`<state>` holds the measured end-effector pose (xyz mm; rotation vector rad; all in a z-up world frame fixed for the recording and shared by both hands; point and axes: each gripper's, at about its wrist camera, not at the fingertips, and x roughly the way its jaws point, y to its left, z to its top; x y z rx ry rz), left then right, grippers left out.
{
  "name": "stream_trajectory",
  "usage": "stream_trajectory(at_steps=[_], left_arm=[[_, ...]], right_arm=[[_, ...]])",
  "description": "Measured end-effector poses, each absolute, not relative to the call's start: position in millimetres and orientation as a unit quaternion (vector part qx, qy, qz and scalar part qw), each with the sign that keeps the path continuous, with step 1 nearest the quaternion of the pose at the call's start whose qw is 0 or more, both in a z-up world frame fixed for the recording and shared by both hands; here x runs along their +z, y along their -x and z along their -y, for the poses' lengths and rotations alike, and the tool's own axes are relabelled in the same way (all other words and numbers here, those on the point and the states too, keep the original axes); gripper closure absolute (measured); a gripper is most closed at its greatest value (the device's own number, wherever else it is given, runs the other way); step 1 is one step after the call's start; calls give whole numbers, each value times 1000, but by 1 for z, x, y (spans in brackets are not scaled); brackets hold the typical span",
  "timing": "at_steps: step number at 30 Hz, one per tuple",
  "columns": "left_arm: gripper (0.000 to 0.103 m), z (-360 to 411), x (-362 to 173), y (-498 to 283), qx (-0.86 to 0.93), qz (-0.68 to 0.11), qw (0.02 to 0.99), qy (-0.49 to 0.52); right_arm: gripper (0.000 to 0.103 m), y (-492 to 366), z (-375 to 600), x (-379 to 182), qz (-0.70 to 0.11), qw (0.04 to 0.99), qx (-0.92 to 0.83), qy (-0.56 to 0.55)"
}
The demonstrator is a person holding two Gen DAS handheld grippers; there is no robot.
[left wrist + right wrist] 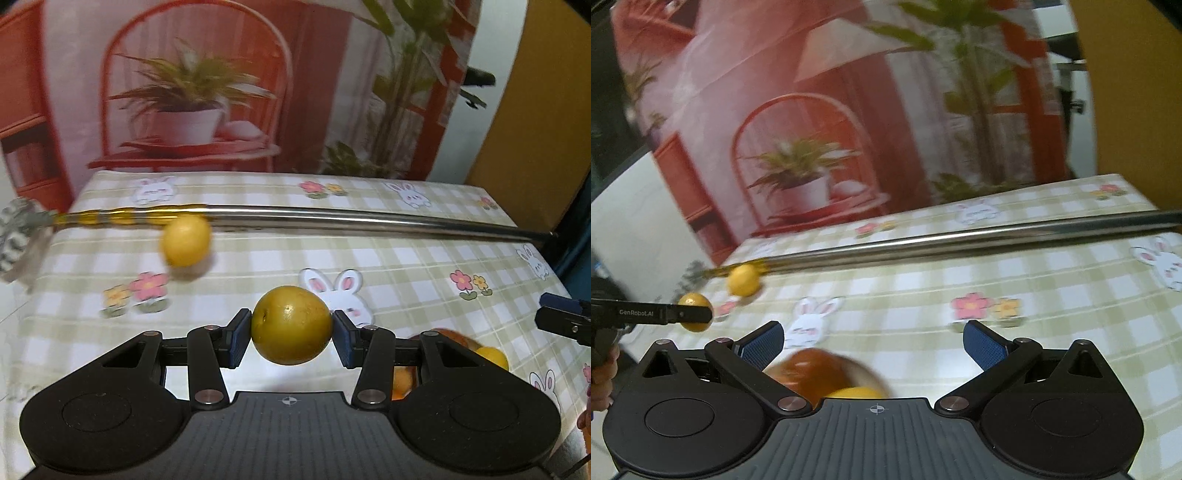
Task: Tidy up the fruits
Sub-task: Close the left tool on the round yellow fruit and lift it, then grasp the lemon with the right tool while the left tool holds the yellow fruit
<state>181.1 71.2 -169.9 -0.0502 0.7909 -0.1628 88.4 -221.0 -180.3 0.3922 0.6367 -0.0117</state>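
My left gripper is shut on a yellow-green round fruit, held above the checked tablecloth; the same gripper and fruit show at the left edge of the right wrist view. A second yellow fruit lies on the cloth by a steel rod. My right gripper is open and holds nothing. Just below it sit blurred orange and yellow fruits, also seen behind my left gripper's right side. A right gripper finger pokes in at the right edge.
A long steel rod crosses the table from side to side, its left end wrapped in yellow. A printed backdrop of a red chair and potted plant stands behind the table's far edge. A person's hand grips the left gripper's handle.
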Motion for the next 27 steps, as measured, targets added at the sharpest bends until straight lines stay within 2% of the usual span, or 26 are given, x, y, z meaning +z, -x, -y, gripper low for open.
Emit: stream_trajectory(at_steps=[14,27], left_arm=[[53,-174,-152,-130,-5,-357,932,60],[53,-217,-173,-135,29,-369,925,86]], right_arm=[[1,-198,112,-137,-311,936,101,-126],[1,-320,32,-170,-334,928,144,-75]])
